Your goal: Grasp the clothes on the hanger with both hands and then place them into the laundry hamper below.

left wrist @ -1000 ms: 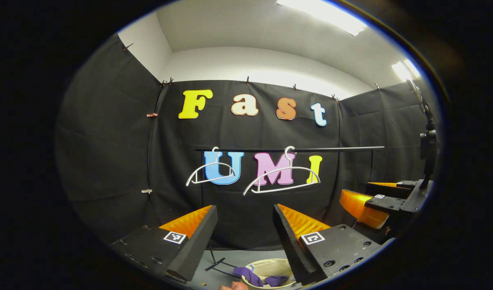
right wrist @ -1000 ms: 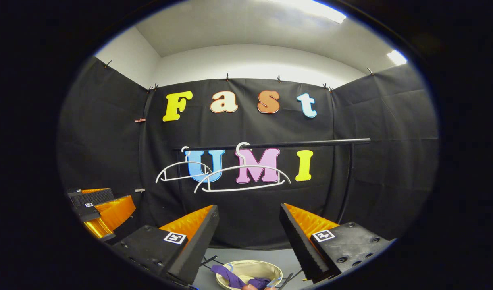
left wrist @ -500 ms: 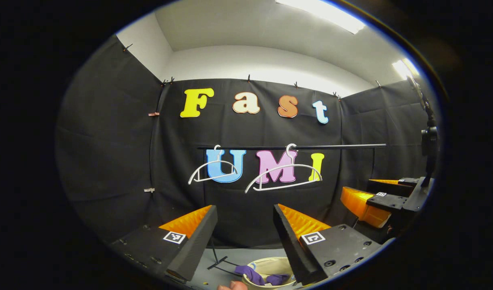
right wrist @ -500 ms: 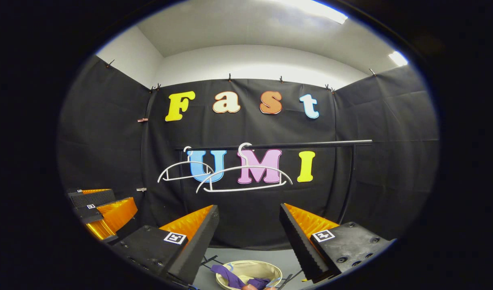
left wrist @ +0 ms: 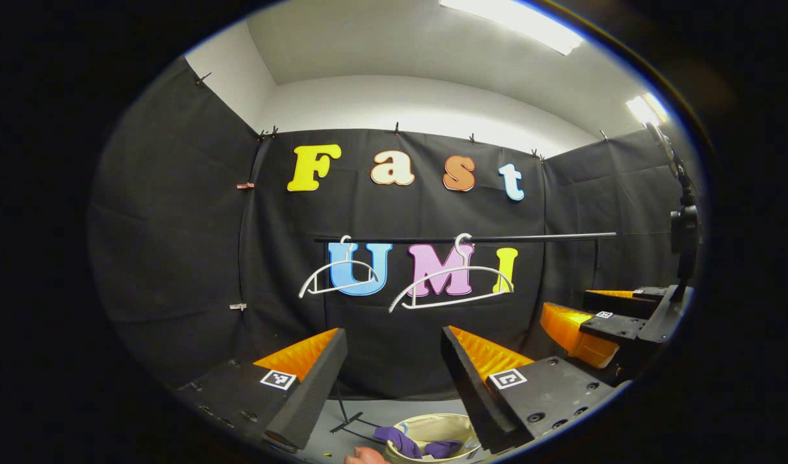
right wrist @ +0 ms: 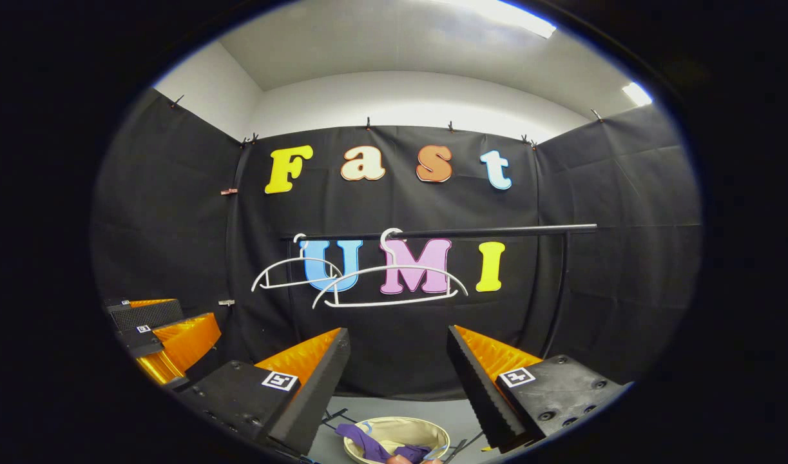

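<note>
A: Though the rail (left wrist: pixel 464 238) crosses mid-frame with both hangers (left wrist: pixel 455 283) bare, where are the clothes?

B: Purple clothes (right wrist: pixel 374 446) lie in the hamper (right wrist: pixel 397 437) at bottom centre; I'd judge placing done, with only a retreat left.

A: And the tongs?

B: The left gripper (left wrist: pixel 394 374) and the right gripper (right wrist: pixel 399 374) are both spread wide at the bottom of their views, holding nothing.

A: Any change from a second ago?

B: Barely any; the left gripper view has drifted slightly, nothing else.

Cloth-walled recording booth (right wrist: pixel 613 193), rail (right wrist: pixel 445 232), bare hangers (right wrist: pixel 388 283)
</note>
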The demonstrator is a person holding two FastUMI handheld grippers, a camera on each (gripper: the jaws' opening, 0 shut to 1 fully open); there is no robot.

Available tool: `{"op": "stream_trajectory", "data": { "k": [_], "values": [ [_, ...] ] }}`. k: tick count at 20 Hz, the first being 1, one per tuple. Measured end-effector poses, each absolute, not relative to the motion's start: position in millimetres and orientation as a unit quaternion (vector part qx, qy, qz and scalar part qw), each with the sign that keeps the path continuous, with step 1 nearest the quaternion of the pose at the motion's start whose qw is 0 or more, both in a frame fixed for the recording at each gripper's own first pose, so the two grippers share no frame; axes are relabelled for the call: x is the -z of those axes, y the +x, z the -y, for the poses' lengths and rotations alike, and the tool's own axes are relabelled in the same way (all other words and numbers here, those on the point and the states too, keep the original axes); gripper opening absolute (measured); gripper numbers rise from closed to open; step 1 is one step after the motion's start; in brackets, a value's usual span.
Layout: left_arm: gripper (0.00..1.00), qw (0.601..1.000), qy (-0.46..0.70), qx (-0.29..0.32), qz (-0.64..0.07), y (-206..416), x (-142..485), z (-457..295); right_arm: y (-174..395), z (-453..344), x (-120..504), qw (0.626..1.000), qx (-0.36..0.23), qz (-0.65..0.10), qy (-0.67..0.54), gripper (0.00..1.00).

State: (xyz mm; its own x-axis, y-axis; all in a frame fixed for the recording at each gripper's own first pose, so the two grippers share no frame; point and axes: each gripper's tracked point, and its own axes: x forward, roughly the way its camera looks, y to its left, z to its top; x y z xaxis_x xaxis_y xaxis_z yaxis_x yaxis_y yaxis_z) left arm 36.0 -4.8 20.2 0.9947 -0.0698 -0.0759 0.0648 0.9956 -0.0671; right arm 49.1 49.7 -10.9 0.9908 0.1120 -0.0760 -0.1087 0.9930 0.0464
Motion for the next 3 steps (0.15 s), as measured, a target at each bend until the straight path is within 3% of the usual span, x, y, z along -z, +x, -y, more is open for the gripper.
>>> {"op": "stream_trajectory", "data": {
  "k": [3],
  "values": [
    [0.92,0.998,-0.028,0.032,-0.038,36.8,-20.6,5.4,50.1,-48.2,11.5,0.997,-0.056,-0.04,0.024,1.0]
  ]
}}
